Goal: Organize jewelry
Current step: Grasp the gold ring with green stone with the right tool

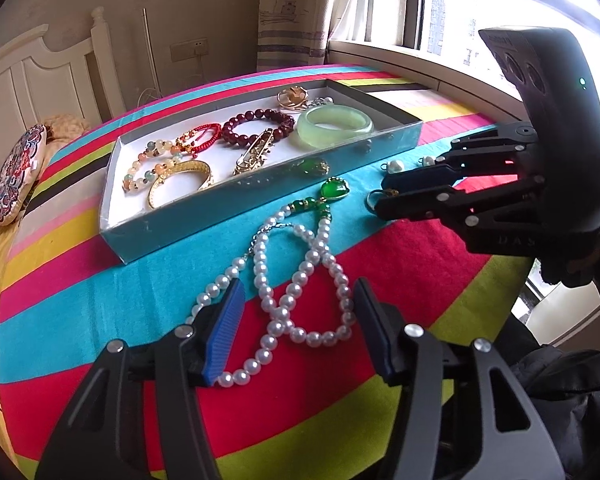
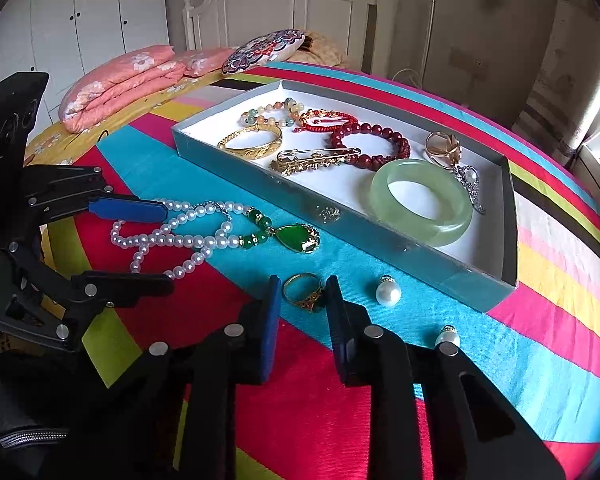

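Observation:
A pearl necklace (image 1: 300,276) with a green pendant (image 1: 334,191) lies on the striped cloth before the grey tray (image 1: 204,216). My left gripper (image 1: 298,304) is open, its fingers on either side of the pearl strands. It shows in the right wrist view (image 2: 160,244) at the left. My right gripper (image 2: 302,296) is open around a gold ring with a green stone (image 2: 305,292), not clamped. Two loose pearl earrings (image 2: 389,291) (image 2: 447,337) lie to its right. In the left wrist view the right gripper (image 1: 384,194) sits by the ring (image 1: 374,198).
The tray (image 2: 496,292) holds a jade bangle (image 2: 422,202), a dark red bead bracelet (image 2: 374,146), a gold bangle (image 2: 252,142), a gold brooch (image 2: 312,160), a red string bracelet (image 2: 324,118), a pastel bead bracelet (image 2: 270,114) and a gold ring (image 2: 444,146). Pillows (image 2: 116,80) lie behind.

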The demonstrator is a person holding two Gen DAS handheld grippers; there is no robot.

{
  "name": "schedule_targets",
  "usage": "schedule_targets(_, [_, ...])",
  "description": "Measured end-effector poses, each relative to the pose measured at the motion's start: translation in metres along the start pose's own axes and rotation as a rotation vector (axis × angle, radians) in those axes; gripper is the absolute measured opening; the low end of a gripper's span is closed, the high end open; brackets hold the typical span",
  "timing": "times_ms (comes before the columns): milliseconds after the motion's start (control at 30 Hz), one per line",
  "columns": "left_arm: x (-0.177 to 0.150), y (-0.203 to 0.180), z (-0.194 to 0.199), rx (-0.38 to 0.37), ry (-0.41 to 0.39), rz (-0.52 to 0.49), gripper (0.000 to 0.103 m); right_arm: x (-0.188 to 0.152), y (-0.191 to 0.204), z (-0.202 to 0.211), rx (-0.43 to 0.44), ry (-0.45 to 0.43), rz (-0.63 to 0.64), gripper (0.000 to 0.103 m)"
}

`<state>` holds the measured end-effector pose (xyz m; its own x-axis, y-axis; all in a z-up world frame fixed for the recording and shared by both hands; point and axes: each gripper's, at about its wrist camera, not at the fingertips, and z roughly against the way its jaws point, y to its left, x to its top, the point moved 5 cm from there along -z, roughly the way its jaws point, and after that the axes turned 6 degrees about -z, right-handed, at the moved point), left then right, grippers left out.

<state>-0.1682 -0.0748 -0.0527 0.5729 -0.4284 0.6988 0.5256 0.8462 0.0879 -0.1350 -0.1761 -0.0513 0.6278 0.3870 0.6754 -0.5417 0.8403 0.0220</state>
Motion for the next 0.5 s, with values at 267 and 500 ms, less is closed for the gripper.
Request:
schedule_targets(267, [-0.0012,0.0038,0.0030,0.010,-0.004,0.007,0.040,-0.0026,0.0018,0.0015,-0.003,-0.016,-0.013,0.022])
schedule_targets(500, [-0.0013,0.0060,0.0032,0.011,-0.007,0.014,0.037,-0.0037,0.0012,0.0023,0.013,-0.018,-0.033,0.022])
